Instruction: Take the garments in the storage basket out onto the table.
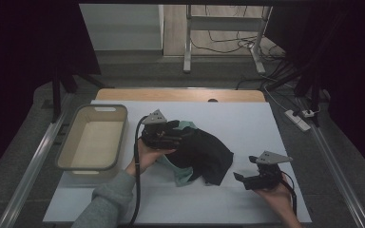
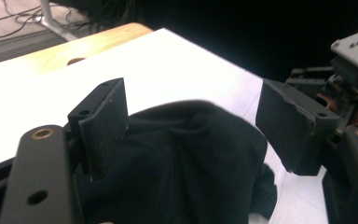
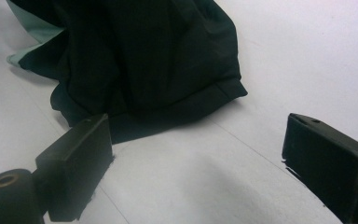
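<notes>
A black garment (image 1: 204, 152) lies crumpled on the white tabletop (image 1: 247, 118), with a pale green cloth (image 1: 178, 173) peeking out beneath its near and far edges. My left gripper (image 1: 178, 135) rests at the heap's left end. Its jaws stand apart around a hump of the black garment (image 2: 186, 154), and the pads (image 2: 105, 126) do not press it, so the left gripper (image 2: 191, 121) is open. My right gripper (image 1: 240, 178) sits low on the table to the right of the heap, open and empty. In the right gripper view the right gripper (image 3: 196, 154) faces the black garment's hem (image 3: 144, 56) and the green cloth (image 3: 32, 28).
A beige plastic basket (image 1: 104, 108) stands at the table's left side. A strip of wooden tabletop (image 1: 180, 94) shows at the far edge. A power strip (image 1: 298, 118) and cables lie on the floor to the right, beyond a metal frame.
</notes>
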The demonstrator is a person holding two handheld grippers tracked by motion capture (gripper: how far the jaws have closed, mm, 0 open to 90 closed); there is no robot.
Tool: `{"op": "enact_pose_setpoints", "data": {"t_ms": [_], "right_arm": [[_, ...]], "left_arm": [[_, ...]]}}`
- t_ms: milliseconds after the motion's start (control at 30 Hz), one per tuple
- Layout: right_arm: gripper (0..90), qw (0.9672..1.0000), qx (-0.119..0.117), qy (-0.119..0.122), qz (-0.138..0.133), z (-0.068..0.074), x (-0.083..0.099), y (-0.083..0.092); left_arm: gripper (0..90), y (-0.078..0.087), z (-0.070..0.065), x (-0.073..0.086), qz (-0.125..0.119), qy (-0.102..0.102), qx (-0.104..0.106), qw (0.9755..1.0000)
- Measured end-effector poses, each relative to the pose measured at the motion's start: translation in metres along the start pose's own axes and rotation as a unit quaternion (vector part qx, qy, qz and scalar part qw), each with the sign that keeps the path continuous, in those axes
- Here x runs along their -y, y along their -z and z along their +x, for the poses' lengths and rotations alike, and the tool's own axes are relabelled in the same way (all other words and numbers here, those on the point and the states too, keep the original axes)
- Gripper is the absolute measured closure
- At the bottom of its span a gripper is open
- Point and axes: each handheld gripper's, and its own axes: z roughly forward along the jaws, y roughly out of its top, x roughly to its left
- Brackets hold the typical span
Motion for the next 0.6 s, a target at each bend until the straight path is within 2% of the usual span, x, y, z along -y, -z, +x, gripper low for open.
{"op": "enact_pose_setpoints", "data": {"t_ms": [200,233,267,333,367,400,433,600], "right_arm": [[7.5,1.0000,-0.003,0.002,-0.008,0.000,0.001,0.002],[7.5,0.9999,-0.001,0.002,-0.010,0.001,0.001,0.004],[7.5,1.0000,-0.001,0.002,-0.008,0.001,0.001,0.005],[7.5,1.0000,-0.001,0.001,-0.008,0.002,0.001,0.005],[7.6,1.0000,0.000,0.002,-0.008,0.003,0.001,0.005],[7.6,1.0000,0.000,0.002,-0.008,0.003,0.001,0.005],[7.5,1.0000,0.002,0.004,-0.006,0.004,0.001,0.005],[7.5,1.0000,0.004,0.000,-0.006,0.004,0.001,0.005]], "left_arm": [[24.6,0.016,-0.001,0.006,0.016,-0.003,-0.025,0.9995],[23.9,0.023,-0.002,0.010,0.023,-0.003,-0.034,0.9992],[23.9,0.023,-0.002,0.010,0.023,-0.003,-0.034,0.9992],[23.9,0.030,-0.004,0.014,0.031,-0.010,-0.042,0.9986],[23.7,0.038,-0.006,0.017,0.035,-0.020,-0.057,0.9976],[23.7,0.038,-0.006,0.017,0.035,-0.020,-0.057,0.9976],[23.7,0.046,-0.006,0.022,0.037,-0.021,-0.063,0.9971],[23.6,0.062,-0.004,0.031,0.037,-0.017,-0.074,0.9964]]}}
